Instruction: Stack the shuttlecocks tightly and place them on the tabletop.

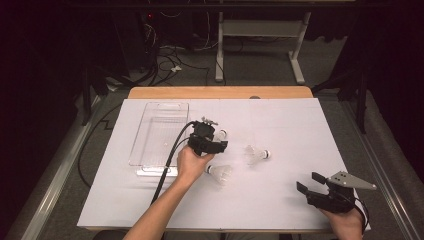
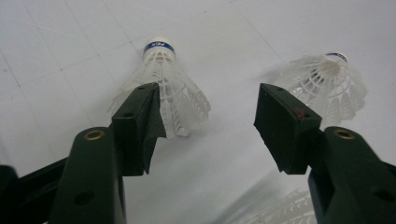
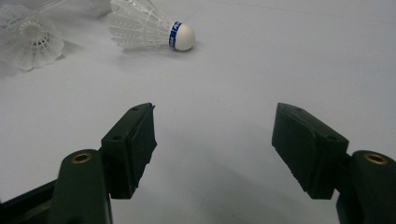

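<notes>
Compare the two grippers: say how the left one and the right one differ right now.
The left gripper is at mid-table among the shuttlecocks, next to the clear tray; the right gripper sits near the table's front right corner, away from them. The left one's jaws reach toward a shuttlecock; the right one's frame bare table. Both stand open, holding nothing.

Dark room (cables (image 1: pixel 167 62) on floor)

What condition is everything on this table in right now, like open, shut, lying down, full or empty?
Left gripper: open, holding nothing, over the shuttlecocks.
Right gripper: open, holding nothing, apart from everything.
Clear tray: looks empty.
Far shuttlecock: lying on its side.
Right shuttlecock: lying on its side.
Near shuttlecock: lying on its side.
</notes>
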